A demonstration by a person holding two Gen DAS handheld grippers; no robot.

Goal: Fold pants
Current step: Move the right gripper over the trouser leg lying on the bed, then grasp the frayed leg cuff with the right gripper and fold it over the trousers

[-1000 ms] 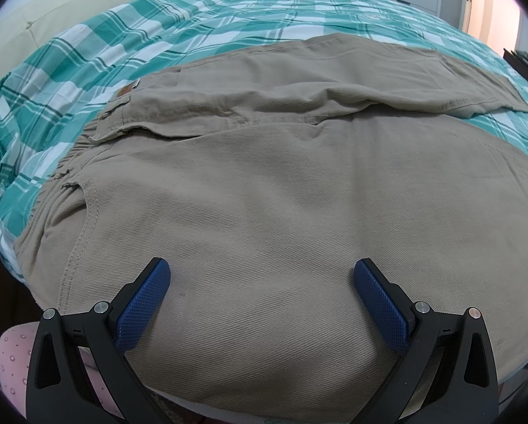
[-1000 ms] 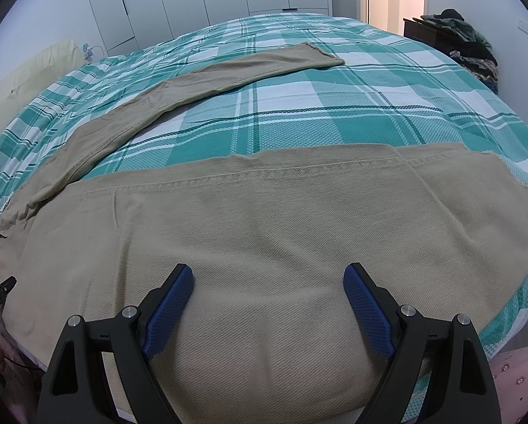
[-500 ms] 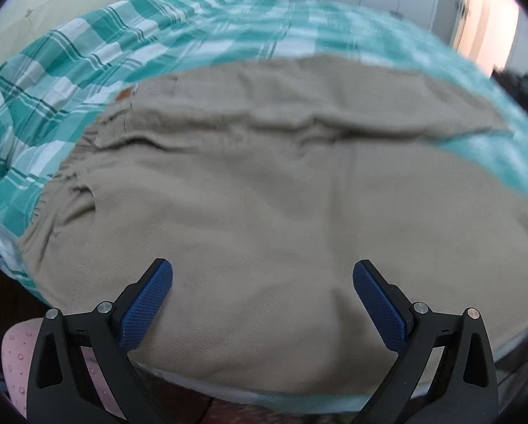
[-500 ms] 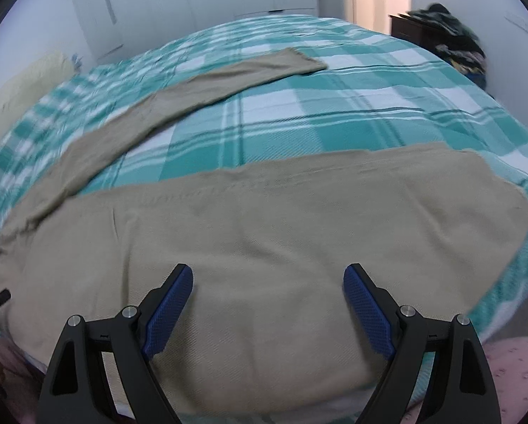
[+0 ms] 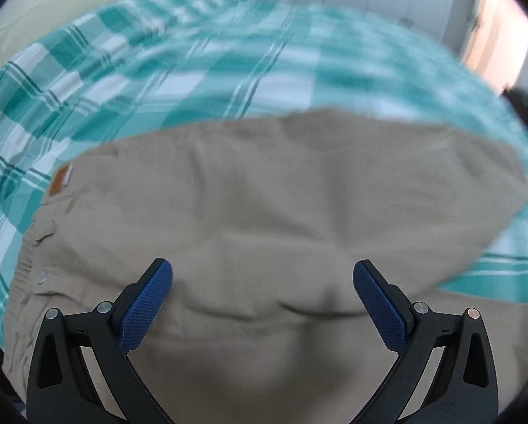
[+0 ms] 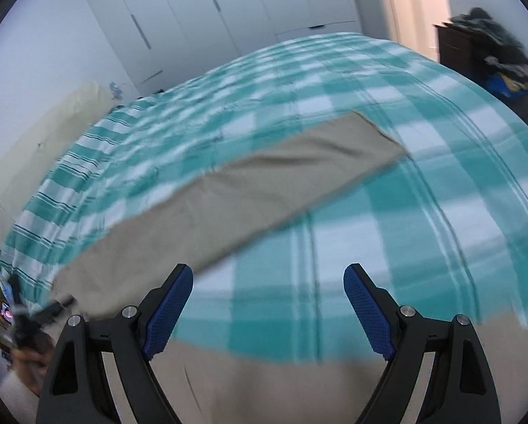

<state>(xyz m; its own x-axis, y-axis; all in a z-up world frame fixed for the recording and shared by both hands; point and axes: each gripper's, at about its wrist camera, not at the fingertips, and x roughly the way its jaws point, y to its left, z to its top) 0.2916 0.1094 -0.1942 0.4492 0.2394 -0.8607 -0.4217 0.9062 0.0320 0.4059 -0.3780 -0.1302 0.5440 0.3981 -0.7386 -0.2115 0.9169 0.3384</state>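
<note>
Tan pants (image 5: 281,205) lie spread on a teal and white checked bedspread (image 5: 193,77). Their waistband with a brown label (image 5: 62,178) is at the left in the left wrist view. My left gripper (image 5: 263,272) is open and empty just above the seat of the pants. In the right wrist view the far leg (image 6: 264,190) runs diagonally across the bed, and the near leg (image 6: 299,385) lies under my right gripper (image 6: 268,277), which is open and empty. Both views are motion blurred.
White wardrobe doors (image 6: 211,21) stand behind the bed. A dark cabinet with piled clothes (image 6: 490,56) is at the far right. A pale headboard (image 6: 34,148) lines the left side. The hand with the other gripper (image 6: 27,328) shows at the lower left.
Both grippers have moved forward and tilted up over the pants. The far leg now sits closer in both views. Both grippers stay open and empty.
</note>
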